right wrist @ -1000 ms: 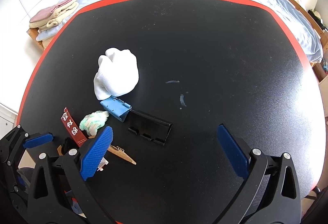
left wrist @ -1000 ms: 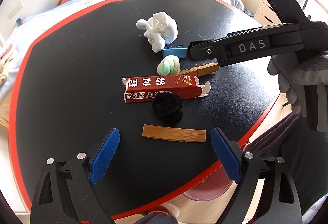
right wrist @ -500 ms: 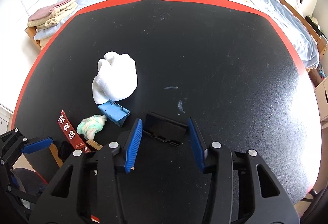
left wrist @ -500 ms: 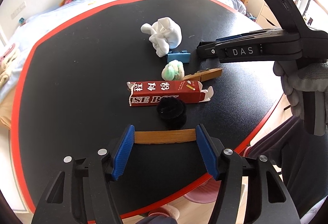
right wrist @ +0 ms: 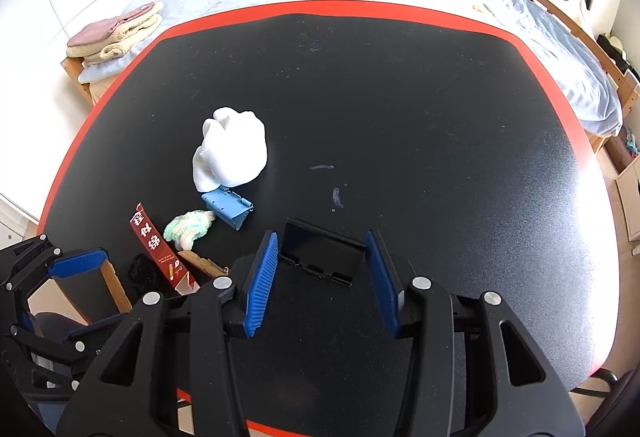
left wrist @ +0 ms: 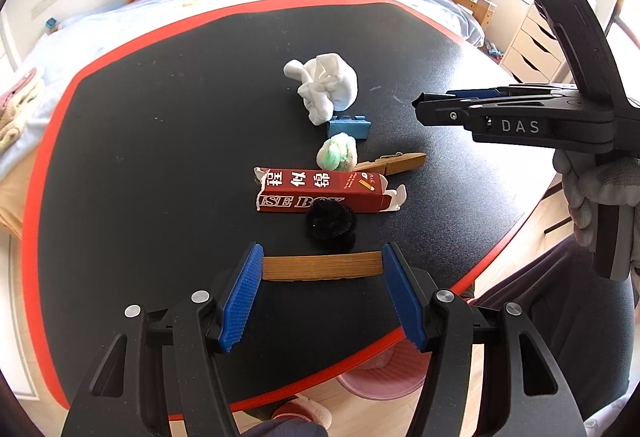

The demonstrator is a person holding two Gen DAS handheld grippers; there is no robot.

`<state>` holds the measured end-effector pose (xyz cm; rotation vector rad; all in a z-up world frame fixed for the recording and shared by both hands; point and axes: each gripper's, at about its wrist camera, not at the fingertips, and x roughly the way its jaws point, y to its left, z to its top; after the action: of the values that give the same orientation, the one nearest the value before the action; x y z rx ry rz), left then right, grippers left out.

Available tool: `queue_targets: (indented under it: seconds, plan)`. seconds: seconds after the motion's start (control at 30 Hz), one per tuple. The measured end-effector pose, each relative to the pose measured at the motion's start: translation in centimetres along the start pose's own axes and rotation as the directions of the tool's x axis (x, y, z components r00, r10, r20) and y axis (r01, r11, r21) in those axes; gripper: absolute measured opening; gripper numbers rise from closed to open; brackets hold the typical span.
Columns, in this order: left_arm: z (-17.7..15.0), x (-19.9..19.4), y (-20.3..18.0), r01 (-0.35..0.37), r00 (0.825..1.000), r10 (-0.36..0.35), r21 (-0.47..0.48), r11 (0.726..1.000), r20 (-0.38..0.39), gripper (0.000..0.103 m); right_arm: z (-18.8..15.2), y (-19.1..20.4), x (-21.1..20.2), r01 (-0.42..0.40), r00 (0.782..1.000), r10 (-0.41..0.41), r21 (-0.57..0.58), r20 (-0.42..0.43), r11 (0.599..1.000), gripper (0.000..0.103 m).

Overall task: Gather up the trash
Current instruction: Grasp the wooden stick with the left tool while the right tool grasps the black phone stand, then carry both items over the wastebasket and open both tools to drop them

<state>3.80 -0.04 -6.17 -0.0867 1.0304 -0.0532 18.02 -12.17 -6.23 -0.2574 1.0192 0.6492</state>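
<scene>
The left gripper [left wrist: 322, 279] pinches a flat wooden strip [left wrist: 322, 266] by its two ends, near the black table's [left wrist: 160, 141] red front edge. Just beyond the strip lie a black fuzzy ball [left wrist: 331, 225] and a torn red carton [left wrist: 320, 190]. The right gripper [right wrist: 322, 279] clamps a black plastic tray [right wrist: 320, 257] between its blue pads [right wrist: 262, 279], right of the crumpled white cloth [right wrist: 231, 152].

I'm reading "DAS" in pale letters on right gripper [left wrist: 436, 105] body. Red carton [left wrist: 320, 191] is showing Chinese characters above partly hidden "ISE BOX".
</scene>
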Motion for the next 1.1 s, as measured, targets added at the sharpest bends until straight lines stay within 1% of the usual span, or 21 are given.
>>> queue_targets:
  seconds: [0.17, 0.3, 0.6, 0.87, 1.1]
  plan:
    - [0.3, -1.7, -0.8, 0.002, 1.000, -0.002, -0.003, 1.000, 0.023, 0.060, -1.4, 0.1, -2.9, -0.014, 1.000, 0.015, -0.031, 0.022, 0.999, 0.045]
    - [-0.2, -3.2, -1.4, 0.005, 0.999, -0.005, -0.006, 1.000, 0.043, 0.060, -2.8, 0.4, -5.4, -0.034, 0.999, 0.037, -0.056, 0.038, 0.998, 0.045]
    - [-1.9, -6.4, -3.1, 0.028, 0.996, -0.027, -0.014, 1.000, 0.090, 0.060, -7.7, 1.8, -10.2, -0.089, 0.995, 0.095, -0.130, 0.042, 0.988, 0.045]
    - [-4.3, -7.3, -5.0, 0.051, 0.995, -0.049, -0.023, 0.998, 0.090, 0.060, -12.2, 2.6, -12.2, -0.142, 0.990, 0.144, -0.163, 0.002, 0.976, 0.045]
    - [-5.9, -7.5, -6.4, 0.069, 0.995, -0.067, -0.015, 0.998, 0.076, 0.060, -14.4, 2.8, -12.6, -0.174, 0.985, 0.172, -0.162, -0.027, 0.971, 0.045]
